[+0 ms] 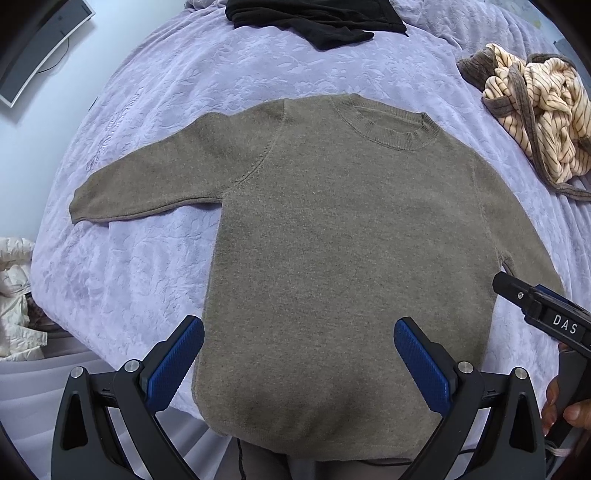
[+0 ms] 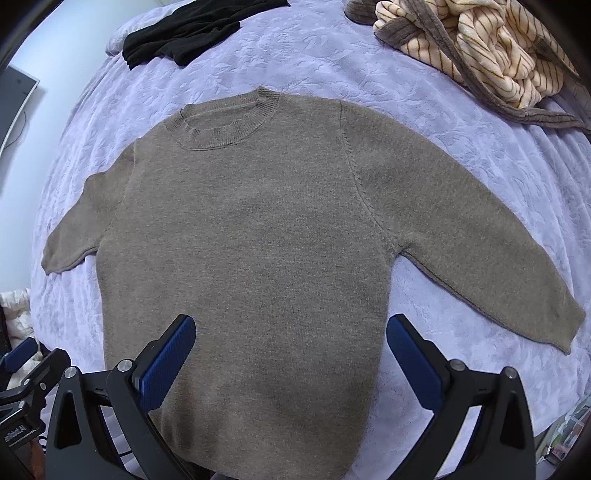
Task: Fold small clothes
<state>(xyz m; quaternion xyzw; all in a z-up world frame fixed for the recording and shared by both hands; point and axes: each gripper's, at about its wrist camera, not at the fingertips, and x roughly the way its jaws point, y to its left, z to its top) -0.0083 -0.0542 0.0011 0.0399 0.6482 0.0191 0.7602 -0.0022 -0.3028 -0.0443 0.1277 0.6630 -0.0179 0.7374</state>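
Note:
A small brown-grey knit sweater [image 1: 332, 236] lies flat and face up on the lilac bedspread [image 1: 155, 110], collar far, hem near, both sleeves spread out to the sides. It also shows in the right wrist view [image 2: 251, 236]. My left gripper [image 1: 299, 332] is open and empty, hovering above the hem's left part. My right gripper [image 2: 291, 332] is open and empty above the hem's right part. The right gripper's body [image 1: 546, 314] shows at the right edge of the left wrist view, and part of the left gripper [image 2: 22, 354] shows at the left edge of the right wrist view.
A black garment [image 1: 314, 18] lies at the far end of the bed. A crumpled cream striped garment with grey trim [image 1: 535, 110] lies at the far right. A white item [image 1: 14, 295] sits off the bed's left edge. A monitor [image 1: 37, 48] stands at far left.

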